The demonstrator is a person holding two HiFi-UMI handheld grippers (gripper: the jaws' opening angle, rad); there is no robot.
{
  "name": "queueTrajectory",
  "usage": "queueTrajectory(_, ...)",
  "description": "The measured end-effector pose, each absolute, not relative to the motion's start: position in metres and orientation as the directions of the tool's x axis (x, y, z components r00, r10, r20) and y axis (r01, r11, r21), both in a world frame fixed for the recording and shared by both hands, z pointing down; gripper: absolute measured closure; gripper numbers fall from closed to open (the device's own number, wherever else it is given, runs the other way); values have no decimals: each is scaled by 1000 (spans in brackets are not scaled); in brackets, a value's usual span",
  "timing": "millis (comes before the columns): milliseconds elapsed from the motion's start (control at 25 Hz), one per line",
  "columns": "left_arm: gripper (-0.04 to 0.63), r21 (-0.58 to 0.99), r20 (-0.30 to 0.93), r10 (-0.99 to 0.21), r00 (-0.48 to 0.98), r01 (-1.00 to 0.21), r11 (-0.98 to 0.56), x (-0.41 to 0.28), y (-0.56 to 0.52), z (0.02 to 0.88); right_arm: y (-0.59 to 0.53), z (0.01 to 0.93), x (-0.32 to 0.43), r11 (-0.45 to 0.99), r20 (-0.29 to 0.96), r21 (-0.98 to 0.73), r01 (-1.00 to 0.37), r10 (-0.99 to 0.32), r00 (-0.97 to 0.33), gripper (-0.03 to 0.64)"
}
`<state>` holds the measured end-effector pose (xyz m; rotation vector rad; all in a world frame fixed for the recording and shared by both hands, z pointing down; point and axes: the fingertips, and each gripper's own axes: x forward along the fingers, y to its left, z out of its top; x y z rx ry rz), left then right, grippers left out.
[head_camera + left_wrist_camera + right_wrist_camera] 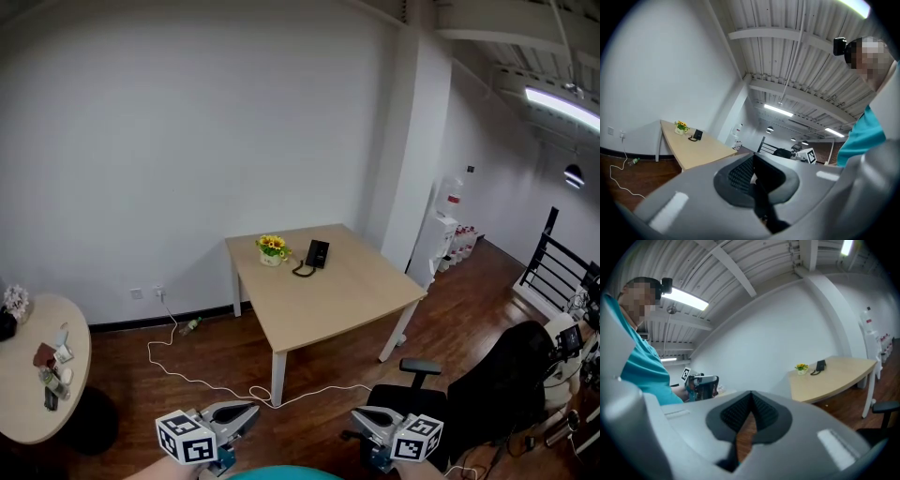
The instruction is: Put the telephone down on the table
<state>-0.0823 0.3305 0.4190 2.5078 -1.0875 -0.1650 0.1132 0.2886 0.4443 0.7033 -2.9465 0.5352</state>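
A black telephone [317, 254] with a coiled cord sits on the far side of the light wooden table [328, 300], beside a small pot of yellow flowers [273, 248]. Both grippers are held low at the bottom of the head view, well short of the table. My left gripper [246, 413] is shut with nothing in it, and so is my right gripper [364, 419]. From the left gripper [753, 161] the telephone [697, 135] shows small and far off. The right gripper [751, 397] sees the telephone [820, 365] next to the flowers [801, 367].
A round table [66, 398] with small items stands at the left. A black office chair [497, 394] is at the right, close to my right gripper. A white cable [187, 375] trails over the wooden floor. A water dispenser [441, 239] and a railing [553, 262] are further right.
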Motion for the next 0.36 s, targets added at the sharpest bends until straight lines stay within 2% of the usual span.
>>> queueTrajectory(360, 591, 421, 45, -726, 686, -672, -609, -85, 326, 416, 282, 442, 102, 849, 133, -311, -427, -406, -904, 617)
